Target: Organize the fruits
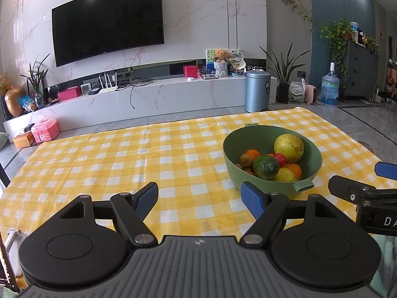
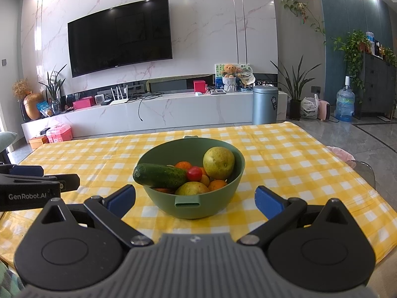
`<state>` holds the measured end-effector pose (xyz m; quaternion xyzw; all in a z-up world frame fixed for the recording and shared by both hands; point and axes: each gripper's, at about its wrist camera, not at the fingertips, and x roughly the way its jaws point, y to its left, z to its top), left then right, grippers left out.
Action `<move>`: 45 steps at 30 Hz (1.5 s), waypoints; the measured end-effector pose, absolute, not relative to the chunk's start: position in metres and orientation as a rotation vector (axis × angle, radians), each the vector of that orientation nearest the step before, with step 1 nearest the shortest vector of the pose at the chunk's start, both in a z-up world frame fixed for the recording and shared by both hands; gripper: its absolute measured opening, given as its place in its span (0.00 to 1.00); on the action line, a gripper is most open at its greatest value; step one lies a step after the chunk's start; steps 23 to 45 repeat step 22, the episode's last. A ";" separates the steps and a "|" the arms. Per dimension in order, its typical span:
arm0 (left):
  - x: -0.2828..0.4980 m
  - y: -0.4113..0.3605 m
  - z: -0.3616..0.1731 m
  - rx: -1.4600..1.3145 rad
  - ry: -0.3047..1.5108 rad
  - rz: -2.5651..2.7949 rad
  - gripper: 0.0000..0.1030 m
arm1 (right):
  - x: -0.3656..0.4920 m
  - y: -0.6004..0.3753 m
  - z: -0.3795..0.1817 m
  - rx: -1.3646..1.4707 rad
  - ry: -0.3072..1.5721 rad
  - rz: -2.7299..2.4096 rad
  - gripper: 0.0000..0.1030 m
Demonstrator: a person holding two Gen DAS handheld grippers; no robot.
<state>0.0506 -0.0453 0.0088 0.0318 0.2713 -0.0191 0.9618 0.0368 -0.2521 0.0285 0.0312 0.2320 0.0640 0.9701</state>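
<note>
- Yellow-and-white checked tablecloth covers the table, and the green bowl sits on it, holding all the fruit.
- Inside the bowl, counted from the right wrist view: one dark green cucumber lying across the left rim, one small red tomato beside it, two large yellow-green citrus fruits, the bigger citrus at the back right and the other at the front, and at least two oranges; some small brown fruits show only in the left wrist view.
- One slotted handle tab juts from the bowl's near wall.
- Right gripper has its two blue-padded fingers spread wide, apart, on either side of the bowl's near wall, gripping nothing.
- Left gripper is likewise spread apart and empty, to the left of the bowl, its right finger just beside the bowl's near wall.
- Writing "GenRobot.AI" reads on the left gripper's side in the right wrist view.
- Bare cloth stretches to the left of the bowl and behind it, up to the table's far edge.
- Beyond the bowl, one wall-mounted television and one blue-grey bin.
</note>
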 end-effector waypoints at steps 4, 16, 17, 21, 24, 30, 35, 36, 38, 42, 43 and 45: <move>0.049 -0.047 0.012 0.072 0.542 -0.034 0.86 | 0.037 -0.252 0.029 0.063 0.470 0.129 0.96; 0.046 -0.048 0.018 0.082 0.530 -0.016 0.86 | 0.037 -0.253 0.028 0.062 0.473 0.128 0.96; 0.045 -0.048 0.019 0.085 0.528 -0.015 0.86 | 0.037 -0.253 0.028 0.063 0.473 0.128 0.96; 0.043 -0.048 0.021 0.092 0.518 -0.002 0.86 | 0.036 -0.253 0.028 0.061 0.474 0.127 0.96; 0.044 -0.048 0.022 0.091 0.517 -0.001 0.86 | 0.037 -0.253 0.028 0.061 0.474 0.127 0.96; 0.044 -0.048 0.022 0.091 0.517 -0.001 0.86 | 0.037 -0.253 0.028 0.061 0.474 0.127 0.96; 0.044 -0.048 0.022 0.091 0.517 -0.001 0.86 | 0.037 -0.253 0.028 0.061 0.474 0.127 0.96; 0.044 -0.048 0.022 0.091 0.517 -0.001 0.86 | 0.037 -0.253 0.028 0.061 0.474 0.127 0.96; 0.044 -0.048 0.022 0.091 0.517 -0.001 0.86 | 0.037 -0.253 0.028 0.061 0.474 0.127 0.96; 0.044 -0.048 0.022 0.091 0.517 -0.001 0.86 | 0.037 -0.253 0.028 0.061 0.474 0.127 0.96; 0.044 -0.048 0.022 0.091 0.517 -0.001 0.86 | 0.037 -0.253 0.028 0.061 0.474 0.127 0.96; 0.044 -0.048 0.022 0.091 0.517 -0.001 0.86 | 0.037 -0.253 0.028 0.061 0.474 0.127 0.96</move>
